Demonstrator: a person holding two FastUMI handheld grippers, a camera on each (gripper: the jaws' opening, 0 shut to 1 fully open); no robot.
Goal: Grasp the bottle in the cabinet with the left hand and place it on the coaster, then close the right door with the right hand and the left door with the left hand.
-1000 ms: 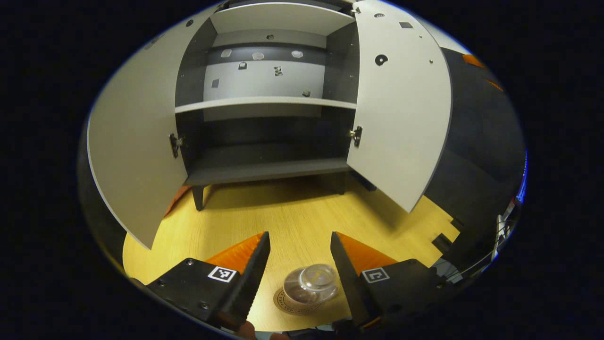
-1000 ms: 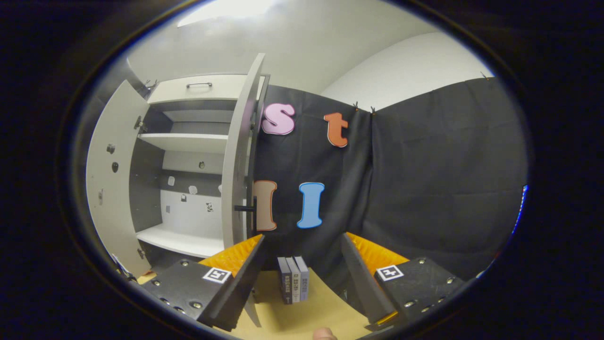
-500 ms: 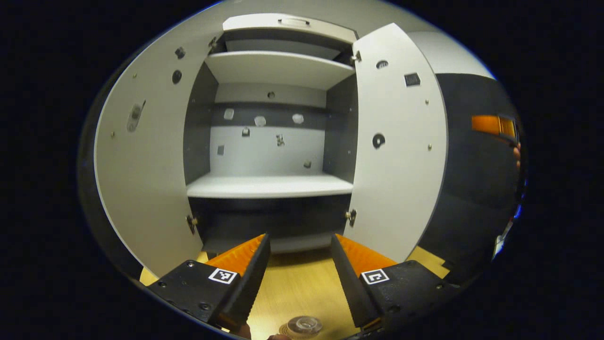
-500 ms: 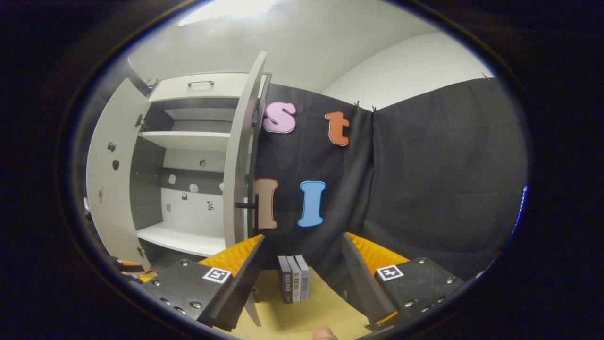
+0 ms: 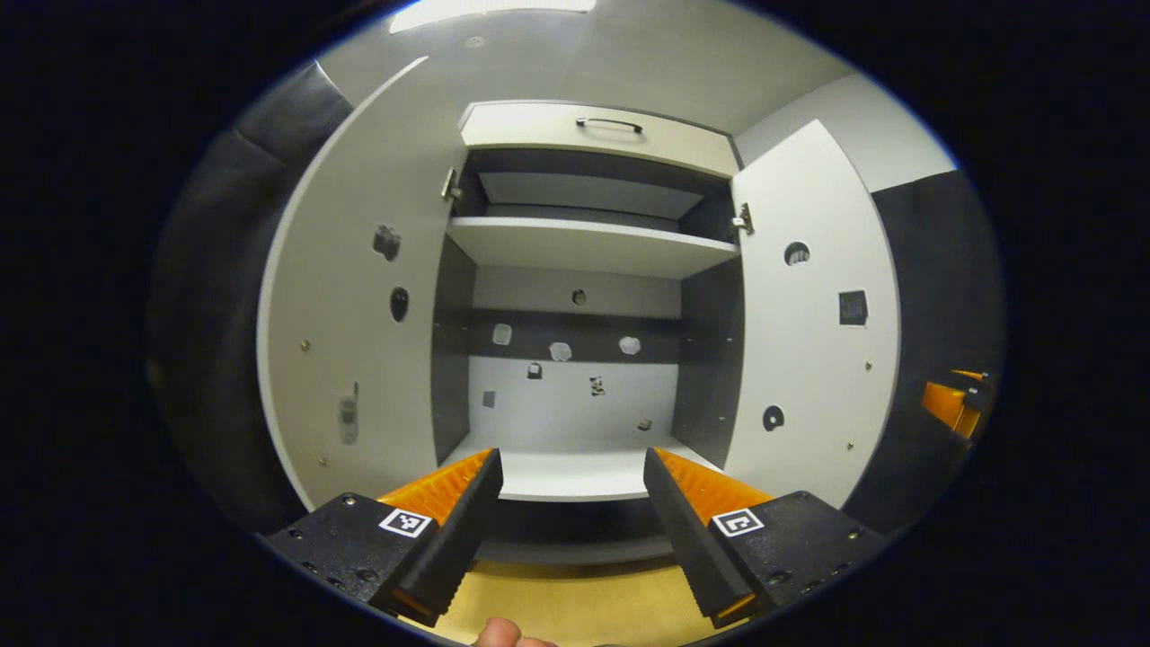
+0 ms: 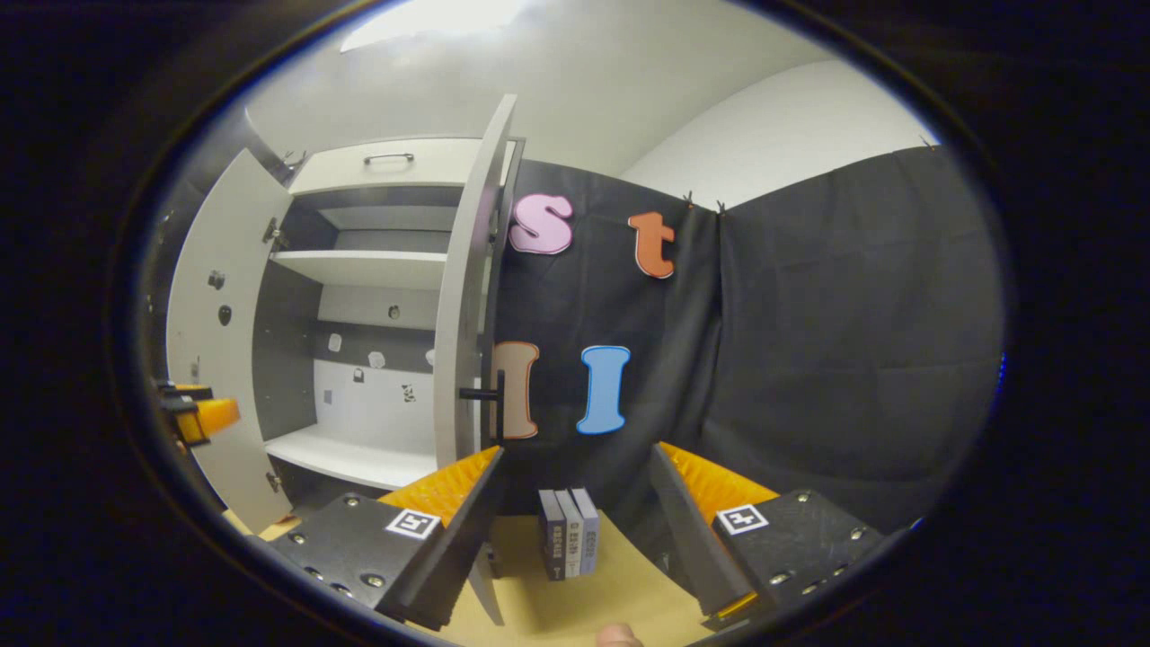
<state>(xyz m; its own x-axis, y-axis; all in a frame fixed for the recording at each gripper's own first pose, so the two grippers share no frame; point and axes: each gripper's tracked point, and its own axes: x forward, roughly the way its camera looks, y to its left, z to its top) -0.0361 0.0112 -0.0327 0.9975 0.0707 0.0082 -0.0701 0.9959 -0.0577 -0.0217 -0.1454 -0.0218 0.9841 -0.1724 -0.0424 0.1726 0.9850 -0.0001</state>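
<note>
Hand-held gripper, left (image 5: 568,503), wide, empty, before upright cabinet (image 5: 584,247), doors outward.

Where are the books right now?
In the right gripper view, the books stand upright on the table, low centre between the right gripper fingers, just right of the open right door.

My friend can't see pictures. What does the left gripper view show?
A cabinet stands with both doors wide open and bare shelves inside. The left gripper points at it with its fingers apart, holding nothing, over a wooden table.
</note>
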